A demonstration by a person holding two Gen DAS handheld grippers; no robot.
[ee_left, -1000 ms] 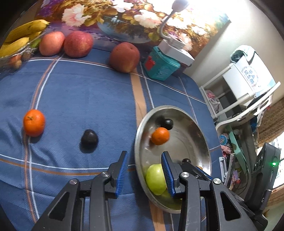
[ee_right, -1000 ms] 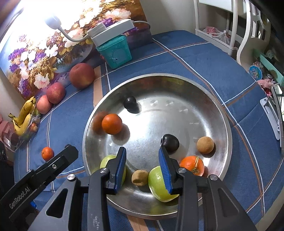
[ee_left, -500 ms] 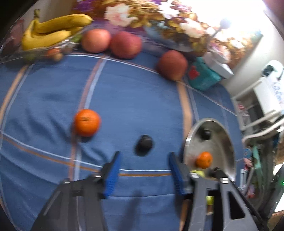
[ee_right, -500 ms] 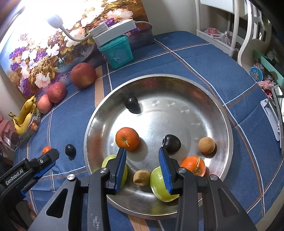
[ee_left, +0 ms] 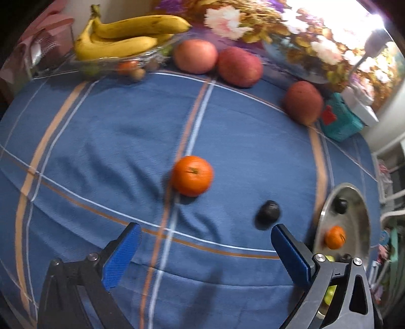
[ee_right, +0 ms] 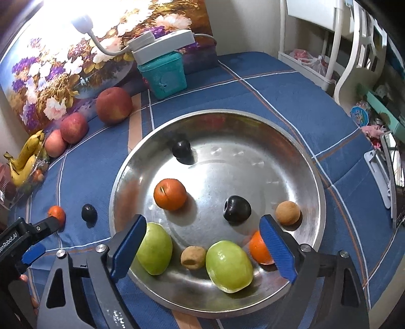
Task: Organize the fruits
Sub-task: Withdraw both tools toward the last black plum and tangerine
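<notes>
Left gripper (ee_left: 205, 255) fingers wide, empty, lined up on the loose orange (ee_left: 192, 179) just ahead on the desk. Next: advance, straddle it, close. Right gripper (ee_right: 205, 249) fingers wide, empty, over the metal bowl (ee_right: 312, 162) holding oranges, green apples, dark and brown fruits.

Lamp (ee_right: 83, 21) glare top; left view motion-blurred; fisheye edges bent.

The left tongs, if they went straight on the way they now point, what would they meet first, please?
Most likely the orange on the cloth: it lies ahead of the open left tongs, between their fingers. The dark fruit sits off to the right, though depth is uncertain.
</notes>
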